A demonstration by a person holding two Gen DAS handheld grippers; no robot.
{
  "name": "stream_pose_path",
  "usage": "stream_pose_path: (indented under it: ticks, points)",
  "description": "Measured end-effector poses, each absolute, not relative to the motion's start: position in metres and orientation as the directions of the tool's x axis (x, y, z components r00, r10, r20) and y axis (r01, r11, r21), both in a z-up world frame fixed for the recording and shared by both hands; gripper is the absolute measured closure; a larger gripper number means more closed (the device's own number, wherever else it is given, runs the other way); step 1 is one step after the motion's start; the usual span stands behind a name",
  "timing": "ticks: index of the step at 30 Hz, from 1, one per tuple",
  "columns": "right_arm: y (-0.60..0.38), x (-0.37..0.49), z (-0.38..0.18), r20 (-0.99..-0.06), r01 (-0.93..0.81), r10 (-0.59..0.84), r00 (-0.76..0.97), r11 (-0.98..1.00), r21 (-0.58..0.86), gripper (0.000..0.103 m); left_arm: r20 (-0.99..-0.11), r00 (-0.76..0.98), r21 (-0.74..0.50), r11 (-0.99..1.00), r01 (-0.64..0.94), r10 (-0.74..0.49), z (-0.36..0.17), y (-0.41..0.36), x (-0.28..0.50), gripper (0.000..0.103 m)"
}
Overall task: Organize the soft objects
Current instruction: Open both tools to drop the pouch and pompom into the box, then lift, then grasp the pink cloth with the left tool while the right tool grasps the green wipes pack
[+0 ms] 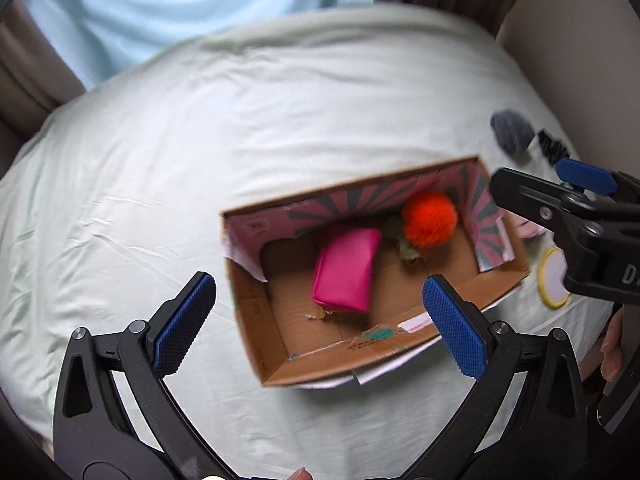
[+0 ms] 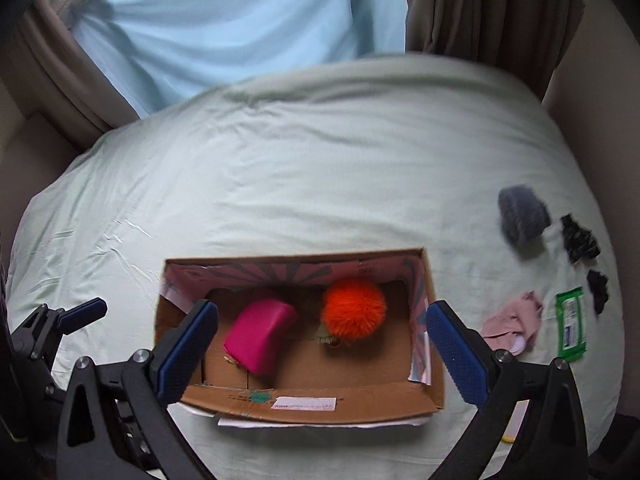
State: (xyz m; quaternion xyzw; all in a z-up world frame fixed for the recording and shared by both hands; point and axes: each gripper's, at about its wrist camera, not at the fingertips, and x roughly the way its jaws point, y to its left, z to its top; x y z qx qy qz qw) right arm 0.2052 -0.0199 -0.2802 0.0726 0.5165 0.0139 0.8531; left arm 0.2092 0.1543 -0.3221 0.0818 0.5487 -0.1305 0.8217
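An open cardboard box (image 1: 400, 338) (image 2: 304, 402) sits on the pale green bed sheet. Inside lie a pink pouch (image 1: 346, 270) (image 2: 260, 336), an orange fluffy pompom (image 1: 429, 220) (image 2: 354, 314) and a small greenish item under the pompom (image 1: 408, 251). My left gripper (image 1: 320, 320) is open and empty, above the box's near side. My right gripper (image 2: 322, 350) is open and empty over the box. It also shows at the right of the left wrist view (image 1: 560, 196). Loose on the sheet to the right: a grey fuzzy item (image 2: 524, 220), a pink cloth (image 2: 514, 322), two black scrunchies (image 2: 580, 238).
A green wipes packet (image 2: 572, 330) lies right of the pink cloth. A round yellow-rimmed white pad (image 1: 554, 280) lies by the box. A light blue curtain (image 2: 240, 24) and brown drapes (image 2: 480, 8) hang behind the bed. The left gripper shows at the right wrist view's left edge (image 2: 60, 320).
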Motion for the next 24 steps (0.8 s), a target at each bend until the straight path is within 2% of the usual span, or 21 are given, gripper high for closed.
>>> stream_pose_path:
  ticks: [10, 14, 18, 24]
  points:
    - [-0.014, 0.125, -0.161, -0.754, 0.016, 0.005, 0.657, 1.0, 0.02, 0.0, -0.815, 0.562, -0.026, 0.978, 0.207, -0.14, -0.206, 0.179, 0.147, 0.0]
    - [-0.024, 0.089, -0.126, -0.692, 0.036, 0.007, 0.722, 0.998, 0.048, 0.0, -0.758, 0.644, -0.001, 0.988, 0.155, -0.102, -0.165, 0.186, 0.116, 0.0]
    - [-0.031, 0.055, -0.109, -0.654, 0.093, -0.047, 0.755, 0.995, 0.036, 0.0, -0.709, 0.7, 0.01, 0.992, 0.126, -0.082, -0.134, 0.19, 0.087, 0.0]
    - [-0.053, 0.02, -0.101, -0.617, 0.132, -0.084, 0.782, 0.991, 0.033, 0.0, -0.694, 0.709, -0.038, 0.99, 0.138, -0.125, -0.122, 0.178, 0.06, 0.0]
